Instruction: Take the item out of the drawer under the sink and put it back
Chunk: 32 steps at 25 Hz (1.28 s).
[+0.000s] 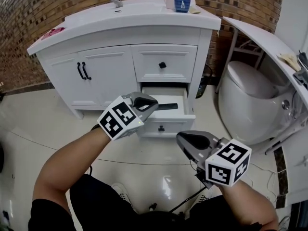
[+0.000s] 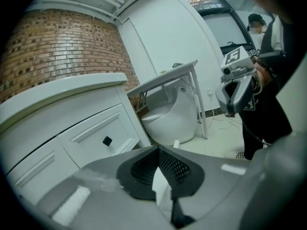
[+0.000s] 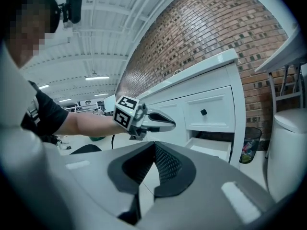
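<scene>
The lower drawer (image 1: 166, 115) of the white vanity (image 1: 120, 32) stands pulled out. A dark flat item (image 1: 168, 107) lies inside it. My left gripper (image 1: 152, 101) hovers at the drawer's front left, above its rim, jaws shut with nothing between them. In the left gripper view its black pads (image 2: 158, 148) meet and hold nothing. My right gripper (image 1: 181, 138) hangs lower and to the right, in front of the drawer over the floor. Its jaws (image 3: 154, 143) are also shut and empty. The right gripper view shows the left gripper (image 3: 160, 121) beside the open drawer (image 3: 216, 150).
The upper drawer (image 1: 163, 64) with a black knob is closed, as are the cabinet doors (image 1: 84, 71) to its left. A white toilet (image 1: 250, 102) stands right of the vanity under a white side table (image 1: 260, 35). A blue cup (image 1: 182, 3) sits on the counter. A bin (image 3: 248, 145) stands by the wall.
</scene>
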Tool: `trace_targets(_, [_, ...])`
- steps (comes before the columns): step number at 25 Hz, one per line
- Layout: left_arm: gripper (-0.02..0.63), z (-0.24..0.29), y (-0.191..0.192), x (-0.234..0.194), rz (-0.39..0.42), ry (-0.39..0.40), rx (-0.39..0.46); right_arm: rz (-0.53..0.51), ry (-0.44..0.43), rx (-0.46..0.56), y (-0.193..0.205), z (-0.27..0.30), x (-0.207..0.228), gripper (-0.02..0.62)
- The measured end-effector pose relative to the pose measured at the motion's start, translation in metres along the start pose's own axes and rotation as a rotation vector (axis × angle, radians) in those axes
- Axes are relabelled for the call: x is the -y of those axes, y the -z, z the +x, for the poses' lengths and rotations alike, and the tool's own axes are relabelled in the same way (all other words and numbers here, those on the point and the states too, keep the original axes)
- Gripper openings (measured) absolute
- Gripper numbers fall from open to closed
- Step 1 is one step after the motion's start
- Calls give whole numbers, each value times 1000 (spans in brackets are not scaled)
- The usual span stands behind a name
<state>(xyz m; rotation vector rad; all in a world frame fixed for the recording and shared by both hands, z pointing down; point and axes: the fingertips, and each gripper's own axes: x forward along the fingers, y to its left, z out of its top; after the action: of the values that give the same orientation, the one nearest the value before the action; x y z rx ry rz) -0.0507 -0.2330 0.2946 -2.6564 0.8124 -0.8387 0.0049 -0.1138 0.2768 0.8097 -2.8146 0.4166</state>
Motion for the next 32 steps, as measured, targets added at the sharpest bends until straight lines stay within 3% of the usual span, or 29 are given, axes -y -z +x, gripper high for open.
trace_targets(5, [5,-45,-37,35,-62,2,121,5,-2,-14,6,-2,-5,3])
trace_targets(10, [5,-82,-61,58,-31,-30,193,0,10,-3,3,-7,-6,3])
trace_targets(23, [5,-99,-53,84,-354,5,322,2,43,22,2,-12,-12,3])
trace_targets(32, [5,-106,-39,106,-419,74,338,0,31,-6,12,-18,-19,2])
